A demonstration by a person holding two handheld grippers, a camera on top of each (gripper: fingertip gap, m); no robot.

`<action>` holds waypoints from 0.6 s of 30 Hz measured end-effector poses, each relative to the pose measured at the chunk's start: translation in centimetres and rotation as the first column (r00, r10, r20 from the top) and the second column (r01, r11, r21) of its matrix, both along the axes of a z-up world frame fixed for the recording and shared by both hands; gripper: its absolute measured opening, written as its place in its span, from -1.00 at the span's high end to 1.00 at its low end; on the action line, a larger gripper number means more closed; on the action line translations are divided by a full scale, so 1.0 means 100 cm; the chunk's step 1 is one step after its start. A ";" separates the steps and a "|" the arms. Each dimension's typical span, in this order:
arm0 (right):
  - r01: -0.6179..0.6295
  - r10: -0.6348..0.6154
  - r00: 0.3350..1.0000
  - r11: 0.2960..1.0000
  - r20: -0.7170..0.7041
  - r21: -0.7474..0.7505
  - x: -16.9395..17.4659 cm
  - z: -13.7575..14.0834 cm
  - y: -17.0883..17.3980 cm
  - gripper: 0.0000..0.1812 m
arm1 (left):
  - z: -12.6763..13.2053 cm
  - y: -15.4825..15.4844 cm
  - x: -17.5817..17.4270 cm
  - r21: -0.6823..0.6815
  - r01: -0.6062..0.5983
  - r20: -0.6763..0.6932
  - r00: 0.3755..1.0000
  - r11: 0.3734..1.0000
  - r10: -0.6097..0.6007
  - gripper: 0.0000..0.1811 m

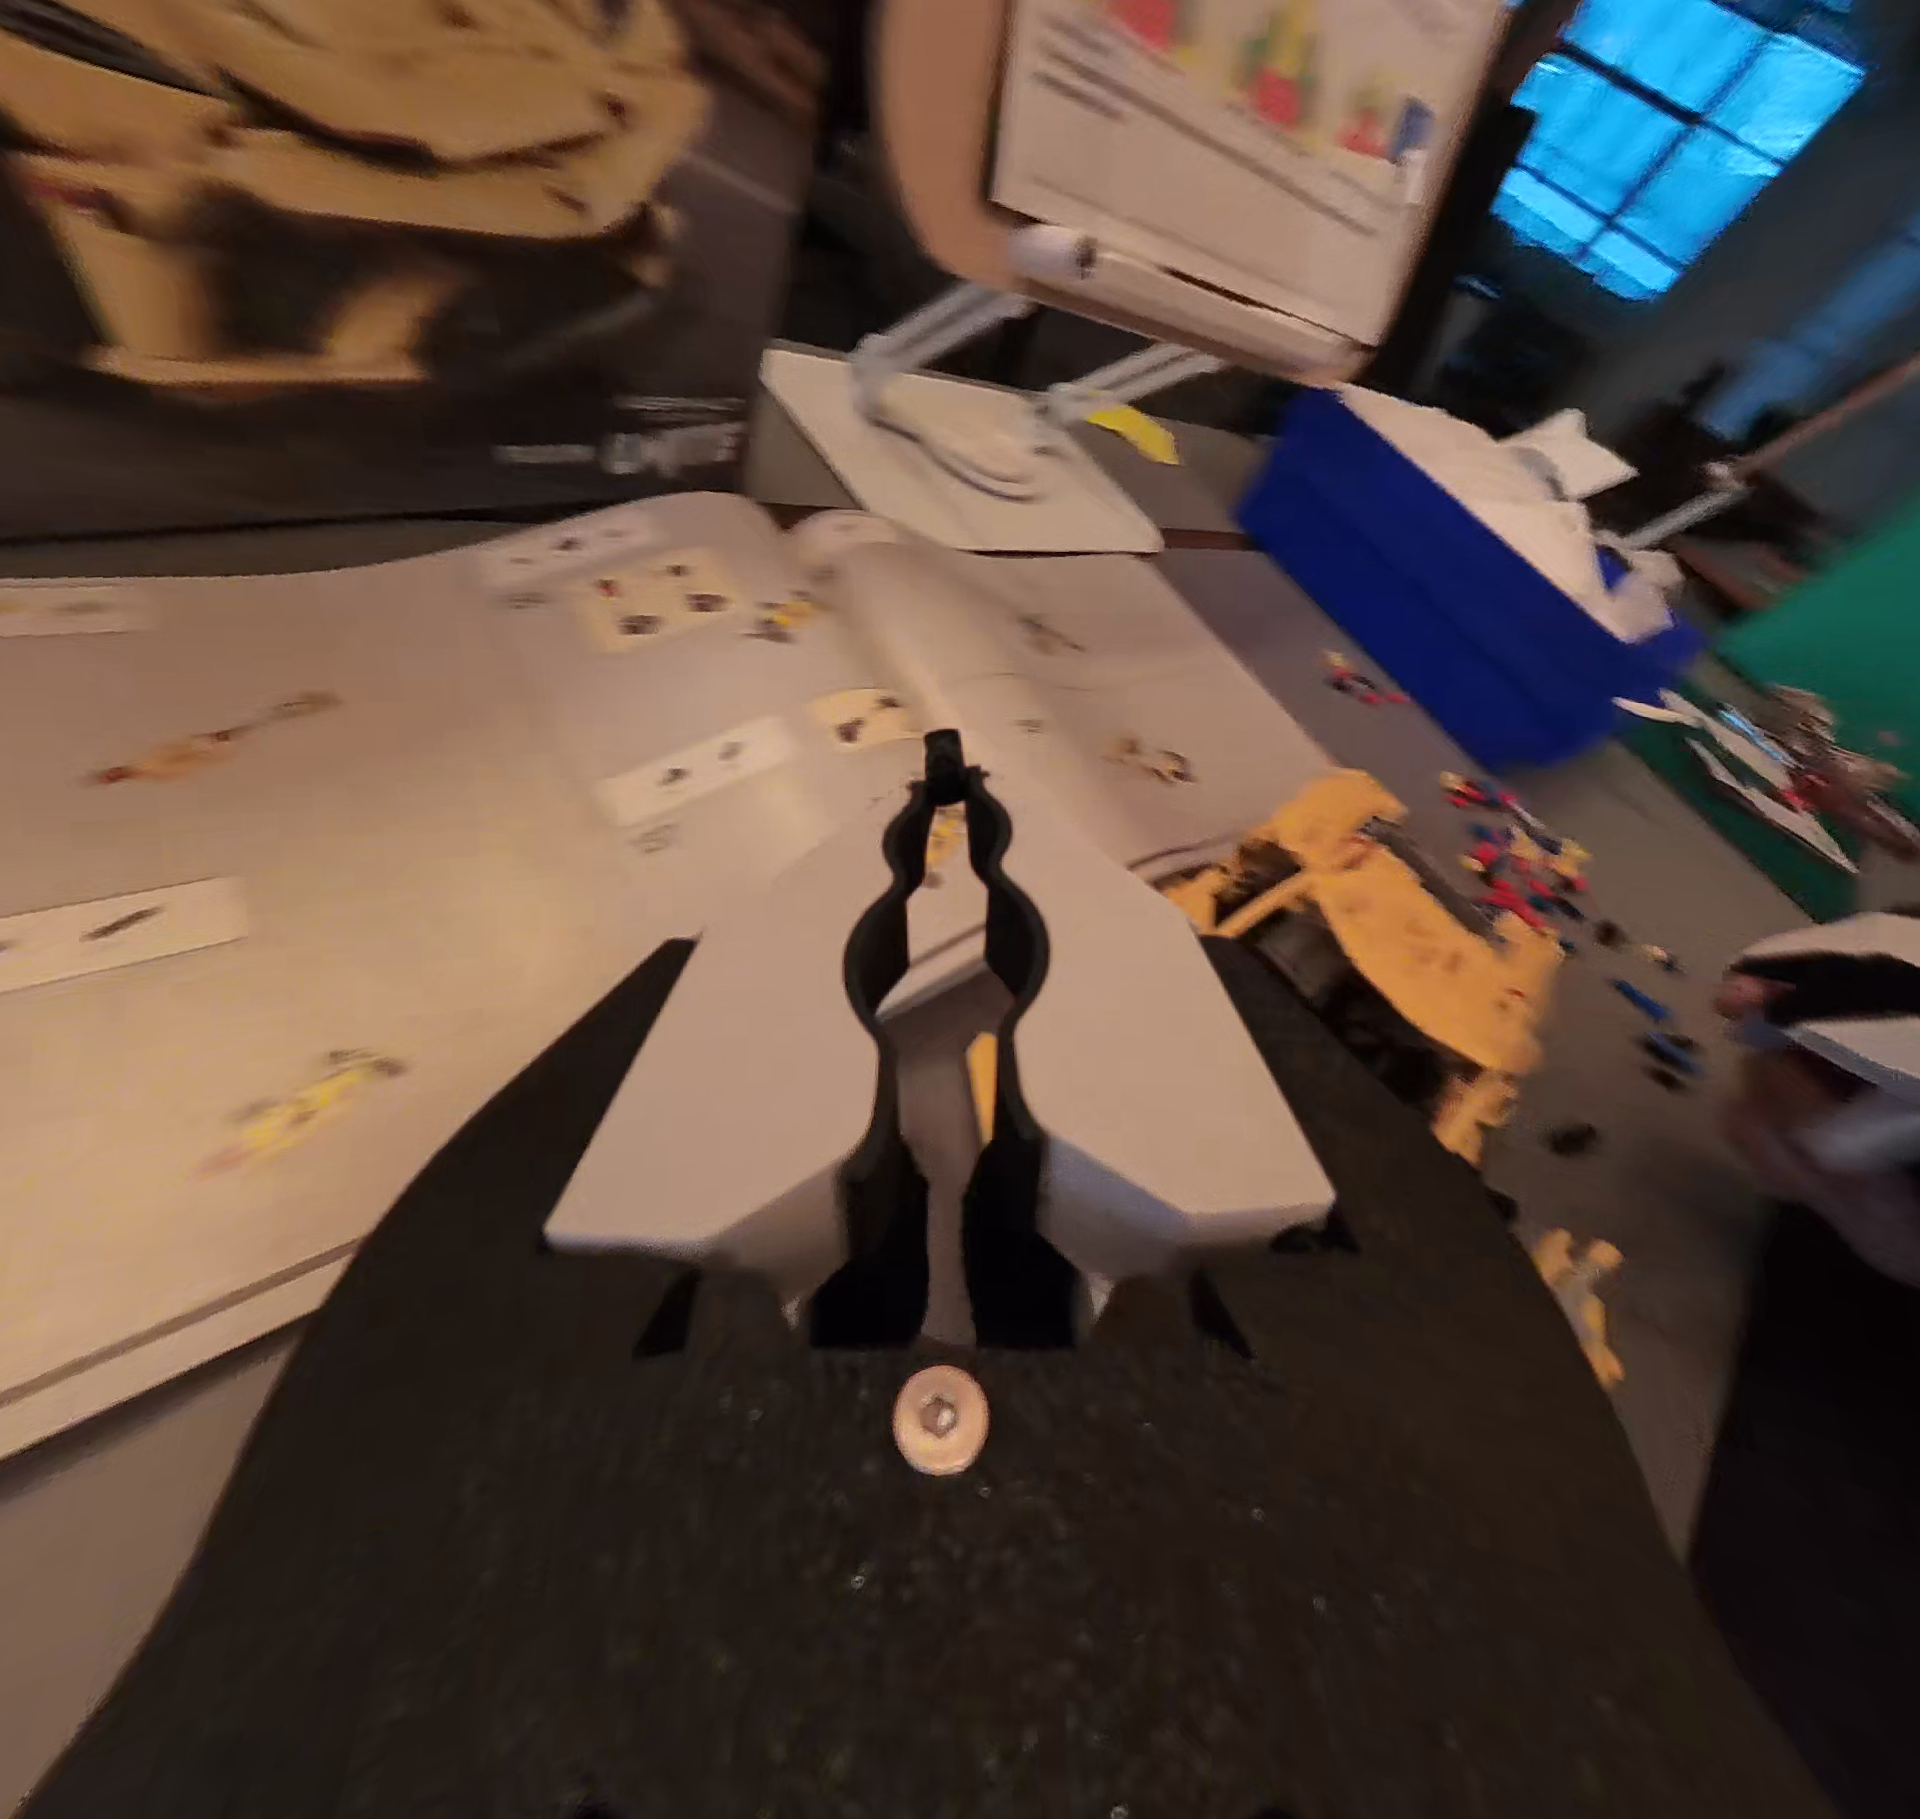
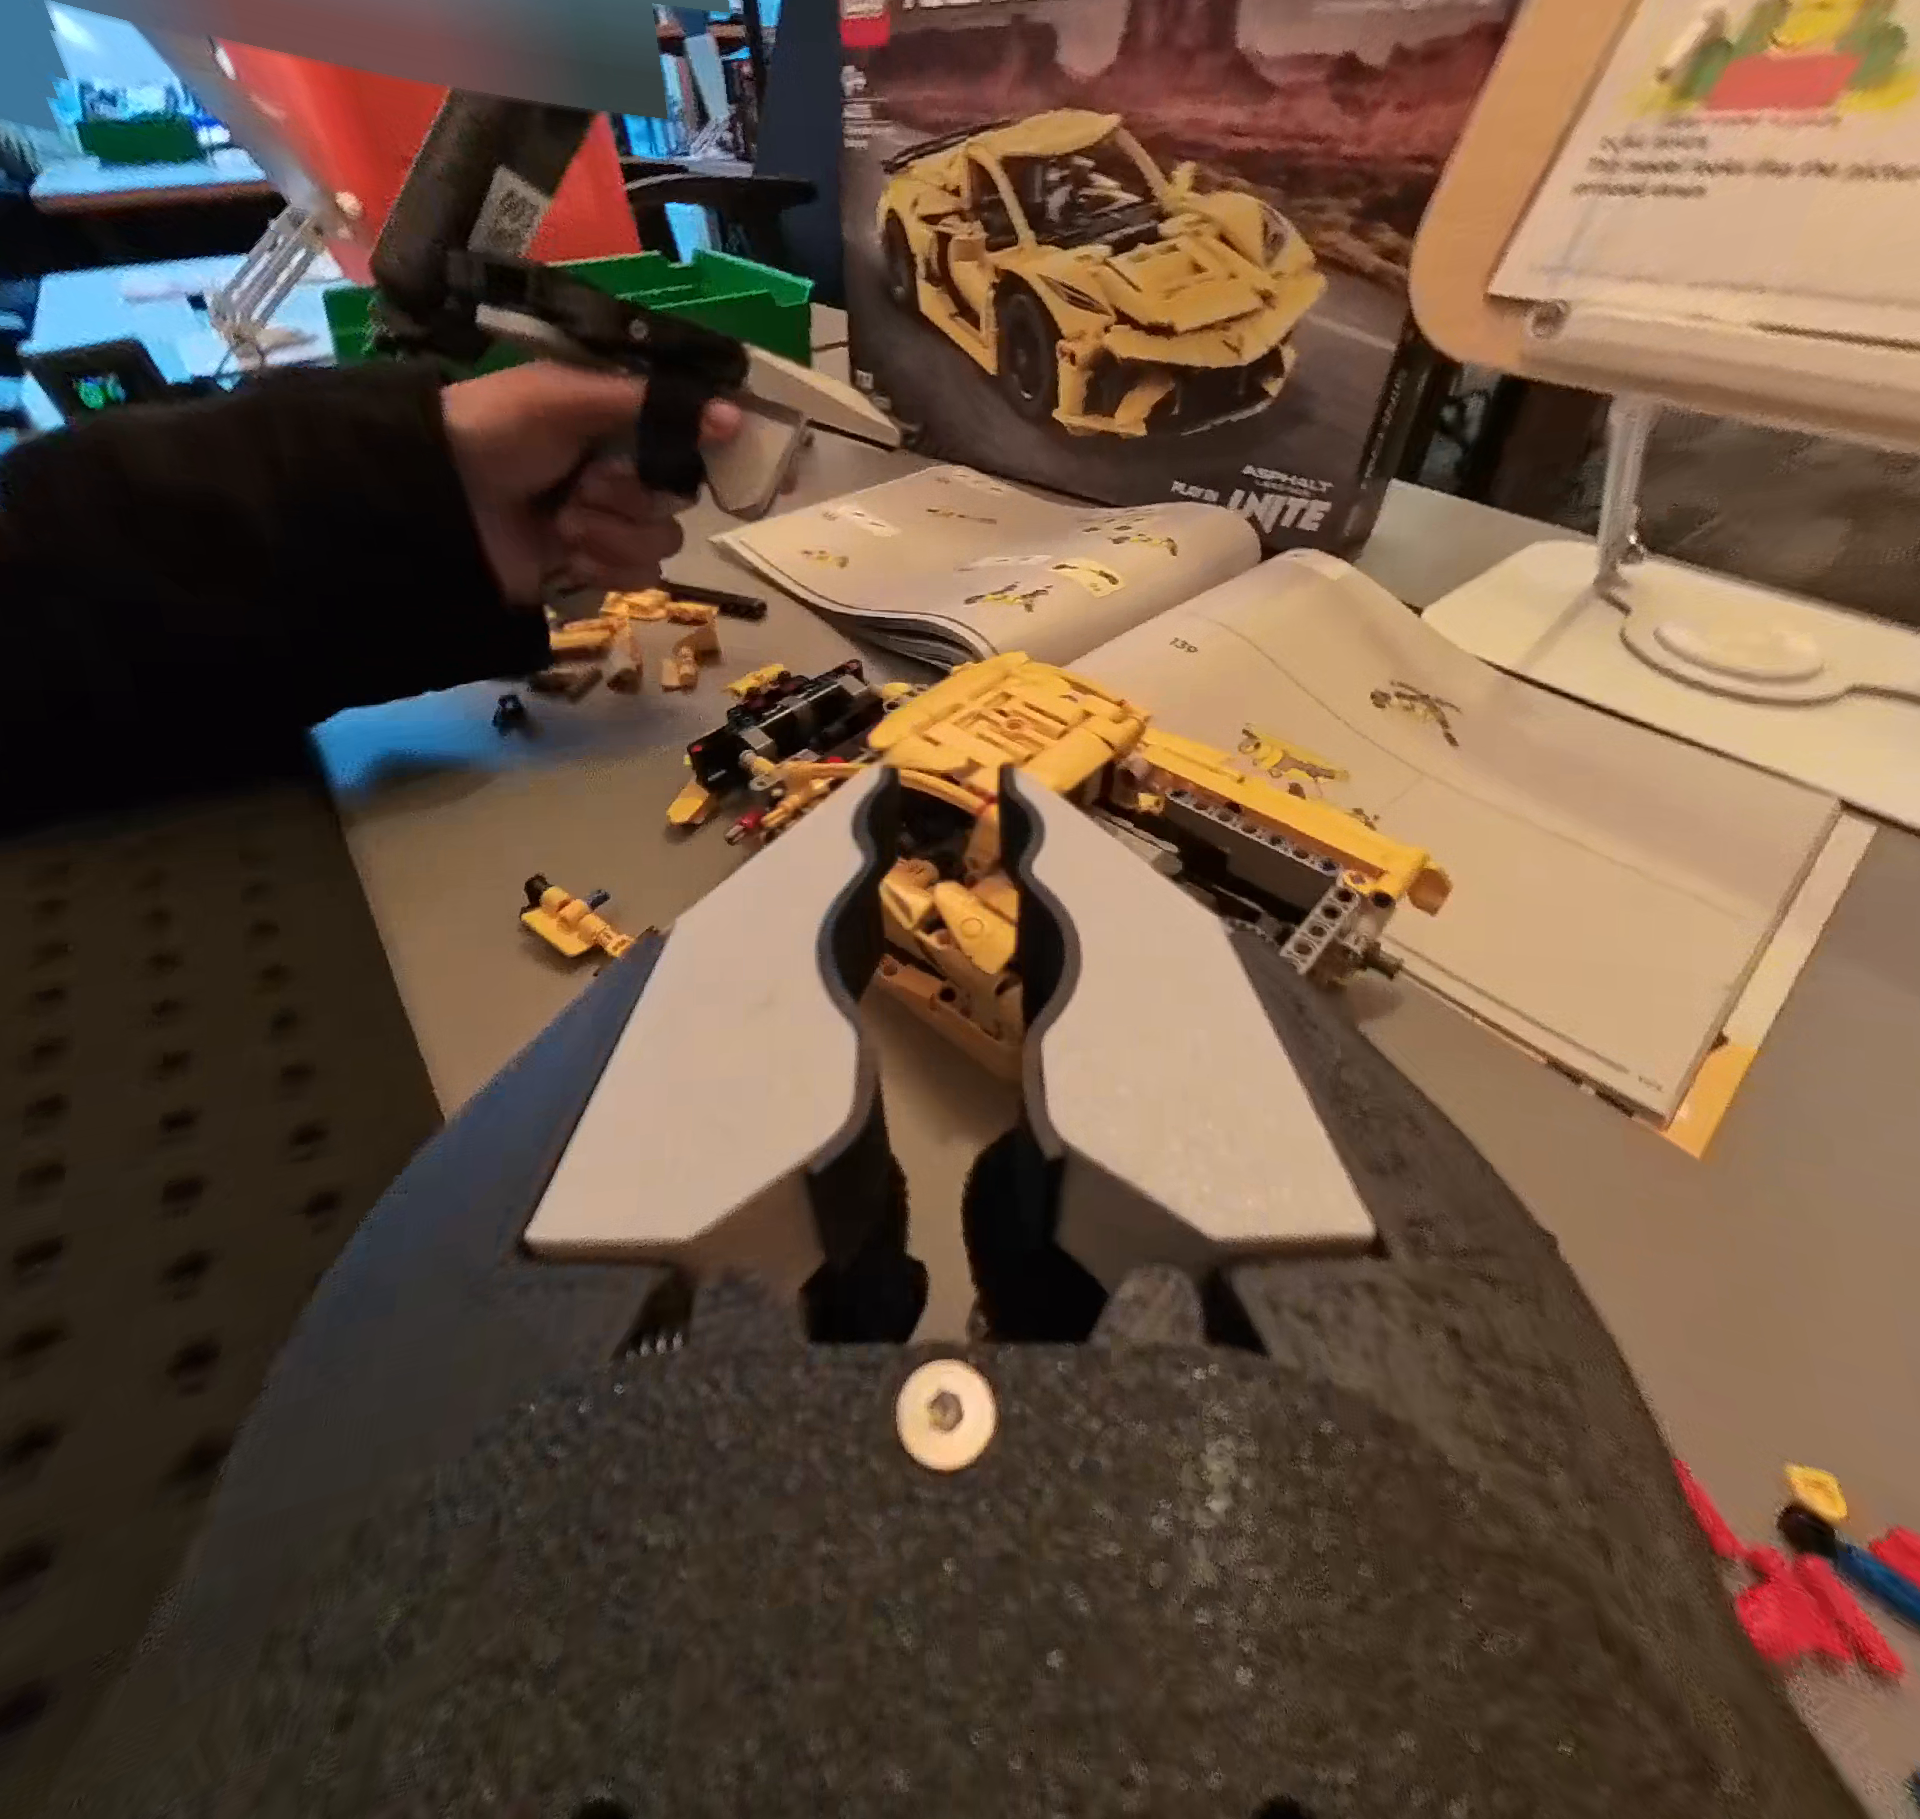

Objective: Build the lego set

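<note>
While the left wrist view is smeared with motion blur, the right wrist view is sharp.
Left gripper (image 1: 943, 782): tips pinched on a small black piece (image 1: 943, 753), above the open instruction booklet (image 1: 416, 782) at frame centre.
Right gripper (image 2: 943, 813): jaws slightly parted, nothing clearly clamped; tips just over the model.
Right view only: hand (image 2: 561, 481) at middle left holding the other gripper; set box (image 2: 1132, 211) at top centre.
Left view only: blue bin (image 1: 1455, 564) at right.
Yellow car model (image 2: 1039, 761): part-built, lying on the grey table (image 2: 499, 834) against the booklet, black and grey frame exposed.
Loose yellow pieces (image 2: 634, 637): left of the model.
</note>
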State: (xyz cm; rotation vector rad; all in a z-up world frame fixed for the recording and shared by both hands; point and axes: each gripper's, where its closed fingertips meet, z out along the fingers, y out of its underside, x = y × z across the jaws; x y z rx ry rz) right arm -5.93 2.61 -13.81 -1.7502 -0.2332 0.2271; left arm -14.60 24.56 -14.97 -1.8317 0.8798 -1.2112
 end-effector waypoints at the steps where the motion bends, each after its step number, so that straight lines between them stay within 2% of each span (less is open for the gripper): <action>1: 0.008 -0.009 1.000 1.000 -0.026 -0.008 0.004 0.000 0.000 0.81 | -0.001 0.007 -0.004 0.000 -0.032 -0.004 0.999 0.999 0.032 0.93; 7: 0.040 -0.042 0.996 0.999 -0.082 -0.029 0.017 -0.003 0.002 0.84 | -0.009 0.011 -0.004 -0.028 -0.044 -0.024 0.999 0.999 0.043 0.93; 14: 0.046 -0.047 0.999 0.998 -0.023 -0.043 0.016 -0.008 0.003 0.89 | -0.007 0.007 -0.002 -0.032 -0.024 -0.015 1.000 0.999 0.023 0.93; 18: 0.036 -0.037 0.999 0.999 -0.035 -0.040 0.015 -0.008 0.002 0.90 | -0.005 0.002 0.001 -0.021 0.005 -0.001 1.000 1.000 -0.005 0.93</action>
